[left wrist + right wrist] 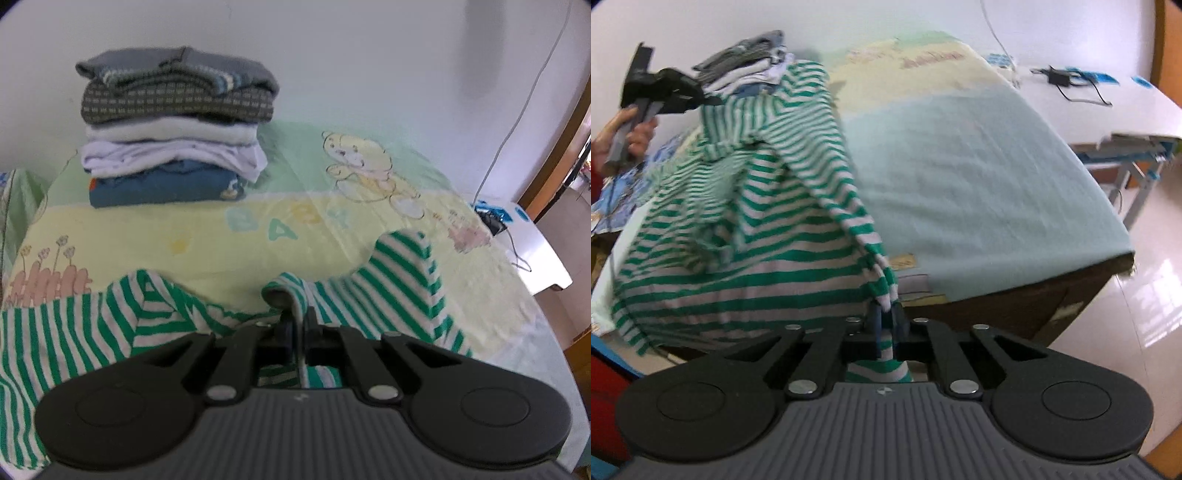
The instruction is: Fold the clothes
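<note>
A green-and-white striped garment (74, 332) hangs stretched between both grippers above the bed. My left gripper (295, 314) is shut on a folded edge of it, with one sleeve (410, 280) trailing onto the sheet. In the right wrist view the striped garment (746, 229) drapes down at the left, and my right gripper (886, 314) is shut on its lower corner. The left gripper (705, 99) shows at the upper left, held by a hand (628, 133), pinching the garment's top.
A stack of folded clothes (173, 125) stands at the far left of the bed by the white wall. The bedsheet (295, 229) has a bear and "BABY" print. A white side table (1108, 99) with cables stands at the right, and tiled floor (1126, 314) lies beyond the bed's edge.
</note>
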`<state>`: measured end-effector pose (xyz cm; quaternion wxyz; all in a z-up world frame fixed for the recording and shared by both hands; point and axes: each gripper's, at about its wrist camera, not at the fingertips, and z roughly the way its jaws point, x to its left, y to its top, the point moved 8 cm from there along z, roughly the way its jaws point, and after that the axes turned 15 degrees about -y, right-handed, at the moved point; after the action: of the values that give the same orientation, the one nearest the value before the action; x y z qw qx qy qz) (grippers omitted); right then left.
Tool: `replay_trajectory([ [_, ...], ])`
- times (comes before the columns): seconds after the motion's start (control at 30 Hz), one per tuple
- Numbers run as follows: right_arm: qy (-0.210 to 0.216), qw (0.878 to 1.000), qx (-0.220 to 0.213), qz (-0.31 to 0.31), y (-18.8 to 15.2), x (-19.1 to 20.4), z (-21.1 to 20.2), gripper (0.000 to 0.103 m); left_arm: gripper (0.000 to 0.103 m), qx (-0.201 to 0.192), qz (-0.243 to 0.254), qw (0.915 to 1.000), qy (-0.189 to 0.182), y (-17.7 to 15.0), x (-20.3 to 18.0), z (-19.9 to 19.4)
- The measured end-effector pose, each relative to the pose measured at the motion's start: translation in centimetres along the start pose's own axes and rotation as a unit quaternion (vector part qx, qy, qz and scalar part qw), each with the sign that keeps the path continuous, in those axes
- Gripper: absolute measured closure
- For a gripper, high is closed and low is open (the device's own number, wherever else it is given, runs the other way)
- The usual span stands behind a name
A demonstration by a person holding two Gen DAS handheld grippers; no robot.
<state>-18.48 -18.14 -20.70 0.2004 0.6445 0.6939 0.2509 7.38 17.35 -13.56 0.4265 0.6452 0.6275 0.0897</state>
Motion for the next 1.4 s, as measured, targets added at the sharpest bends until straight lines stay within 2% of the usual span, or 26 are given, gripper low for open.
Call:
replay_trajectory([
  [0.3, 0.030, 0.999, -0.015, -0.037, 0.1, 5.7, -3.7, 0.098, 0.102, 0.014, -0.027, 0.9984, -0.047, 2.1, -0.3, -2.3],
  [0.5, 0.024, 0.999, -0.013, -0.045, -1.2, 8.4, -2.7, 0.098, 0.102, 0.009, -0.033, 0.9986, -0.041, 3.2, 2.2, -3.4],
  [0.7, 0.017, 1.000, -0.003, -0.023, -2.0, 11.0, 0.1, 0.099, 0.102, 0.043, -0.036, 0.9980, -0.028, 1.2, 4.6, -1.3],
  [0.83, 0.016, 0.999, -0.016, -0.037, -0.9, 12.4, -1.2, 0.100, 0.102, 0.035, -0.073, 0.9957, -0.045, 1.6, 5.7, -1.7],
  [0.97, 0.044, 0.998, -0.033, 0.006, 1.1, 11.0, -4.5, 0.100, 0.102, 0.019, -0.055, 0.9963, -0.063, 3.6, 4.4, -3.6],
  [1.07, 0.086, 0.994, -0.046, 0.049, 2.4, 10.3, -6.7, 0.100, 0.102, 0.006, -0.034, 0.9971, -0.068, 5.2, 3.6, -4.5],
  [1.2, 0.126, 0.991, -0.027, 0.022, 1.5, 12.3, -6.0, 0.100, 0.102, 0.016, -0.031, 0.9981, -0.050, 4.3, 4.8, -3.7],
  [1.33, 0.093, 0.995, 0.021, -0.038, -1.9, 15.2, -1.7, 0.100, 0.102, 0.041, -0.046, 0.9975, -0.035, 2.4, 6.9, -2.1],
  [1.4, 0.087, 0.996, 0.024, -0.028, -2.3, 15.4, -0.5, 0.099, 0.102, 0.053, -0.053, 0.9968, -0.027, 1.4, 7.9, -1.3],
])
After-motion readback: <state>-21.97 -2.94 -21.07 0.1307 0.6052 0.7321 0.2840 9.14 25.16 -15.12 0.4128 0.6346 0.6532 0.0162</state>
